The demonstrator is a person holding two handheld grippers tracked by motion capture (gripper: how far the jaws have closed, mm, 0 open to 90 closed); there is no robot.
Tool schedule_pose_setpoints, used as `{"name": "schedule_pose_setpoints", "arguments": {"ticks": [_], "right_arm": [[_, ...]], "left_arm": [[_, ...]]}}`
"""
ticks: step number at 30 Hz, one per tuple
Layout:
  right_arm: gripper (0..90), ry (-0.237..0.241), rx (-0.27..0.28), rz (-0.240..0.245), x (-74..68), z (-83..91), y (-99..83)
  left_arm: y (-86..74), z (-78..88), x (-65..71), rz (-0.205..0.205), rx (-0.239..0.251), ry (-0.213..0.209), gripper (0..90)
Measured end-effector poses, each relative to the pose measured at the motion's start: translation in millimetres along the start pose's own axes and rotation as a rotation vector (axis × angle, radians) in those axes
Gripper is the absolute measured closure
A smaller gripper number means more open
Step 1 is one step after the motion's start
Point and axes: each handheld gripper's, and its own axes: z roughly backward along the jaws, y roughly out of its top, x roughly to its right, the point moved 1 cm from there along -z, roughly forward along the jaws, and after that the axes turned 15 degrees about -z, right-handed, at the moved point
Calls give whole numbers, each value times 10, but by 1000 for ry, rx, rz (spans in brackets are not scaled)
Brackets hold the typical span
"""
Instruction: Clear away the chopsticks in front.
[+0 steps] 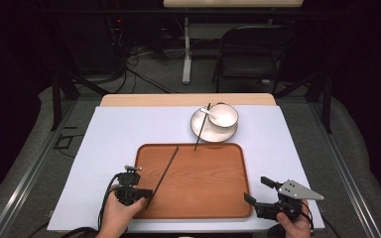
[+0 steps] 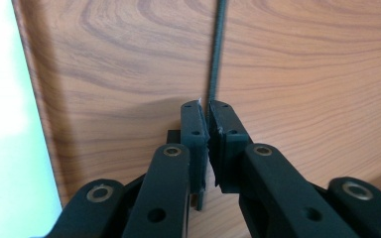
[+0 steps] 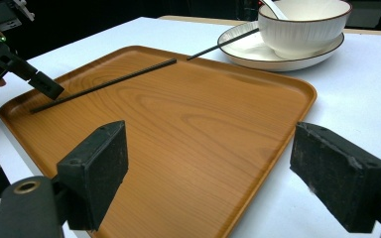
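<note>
— So, what are the two grippers doing?

— Left gripper (image 1: 146,194) sits at the near left corner of the tray (image 1: 213,198), in the person's left hand (image 1: 118,214). Its jaws are pinched tight on a black chopstick (image 1: 162,176). From the left gripper view, the stick (image 2: 216,49) runs straight out from between the fingertips (image 2: 194,121) over the wood grain.

— Is that chopstick lifted or lying flat?

— Hard to say at the near end. In the right gripper view its far tip (image 3: 171,61) looks down on the tray floor, and it slants from near left toward the far middle.

— And the right gripper?

— Right gripper (image 1: 259,190) hovers off the tray's near right corner, in the right hand (image 1: 294,225), jaws spread wide with nothing between them. Its pads (image 3: 96,171) frame the tray (image 3: 188,148) in its own view.

— Anything farther out?

— A second chopstick (image 1: 202,127) leans across a white plate (image 1: 202,130) just beyond the tray's far edge, its near tip reaching over the tray rim. A white bowl (image 1: 224,116) stands on the plate's right side with a white spoon (image 1: 208,113) resting in it.

— What is it all on?

— A white sheet (image 1: 114,148) over a wooden table (image 1: 129,99). Beyond the table stands a dark folding chair (image 1: 250,52), with cables (image 1: 139,79) on the grey floor.
</note>
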Motion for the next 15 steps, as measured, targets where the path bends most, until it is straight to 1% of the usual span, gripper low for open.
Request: {"name": "schedule_pose_setpoints", "arguments": {"ticks": [4,5,8,10,12,13,14,15], "right_arm": [[145,0,0,0,2,0,0],[144,0,1,-1,1,0,0],[145,0,1,-1,2,0,0],[145,0,1,-1,2,0,0],[145,0,1,-1,3,-1,0],[145,0,1,-1,3,-1,1],[145,-1,1,-1,2,-1,1],[145,0,2,0,2,-2,1]], "left_arm": [[-1,2,3,-3,0,-4,851],[1,3,7,-2,6,-3,850],[18,24,10,-9,12,-8,830],[50,55,12,-14,26,-14,804],[92,84,14,-19,50,-12,758],[112,99,13,-20,54,-16,730],[154,124,9,-30,69,-22,710],[178,134,13,-28,78,-21,678]]}}
